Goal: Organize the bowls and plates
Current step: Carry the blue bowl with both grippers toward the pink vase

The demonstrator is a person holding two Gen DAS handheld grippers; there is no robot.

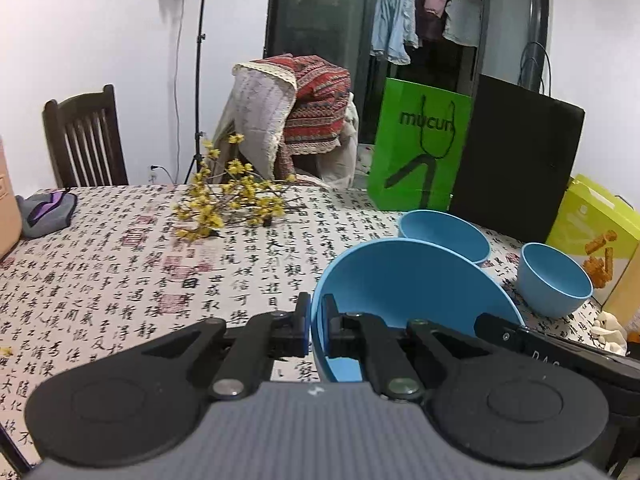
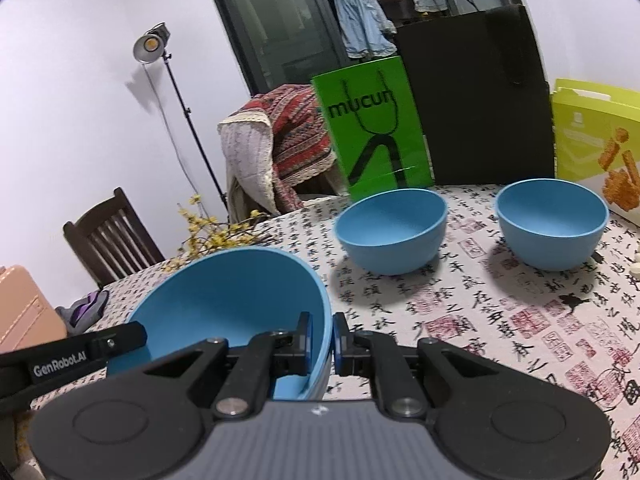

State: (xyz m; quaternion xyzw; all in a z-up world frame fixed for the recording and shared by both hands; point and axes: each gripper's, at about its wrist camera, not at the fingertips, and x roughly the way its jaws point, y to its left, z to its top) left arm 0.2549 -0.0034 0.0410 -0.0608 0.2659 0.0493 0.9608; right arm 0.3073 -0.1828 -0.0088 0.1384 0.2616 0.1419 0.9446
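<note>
Both grippers hold one large blue bowl [image 1: 404, 280] [image 2: 232, 300] above the calligraphy-print tablecloth. My left gripper [image 1: 316, 320] is shut on its left rim, one pad inside and one outside. On the opposite rim my right gripper [image 2: 320, 340] is shut the same way. Each view shows the other gripper's black finger at the bowl's far side. Two more blue bowls stand on the table beyond: a wide one [image 1: 444, 236] [image 2: 392, 232] and a smaller one [image 1: 554, 280] [image 2: 552, 228] to its right.
A green paper bag [image 1: 416, 148] [image 2: 372, 132], a black bag [image 1: 516, 160] and a yellow-green snack box [image 2: 596, 140] stand along the table's far side. Yellow flower sprigs [image 1: 228, 200] lie mid-table, a grey-purple cloth [image 1: 48, 212] at far left. Chairs stand behind the table.
</note>
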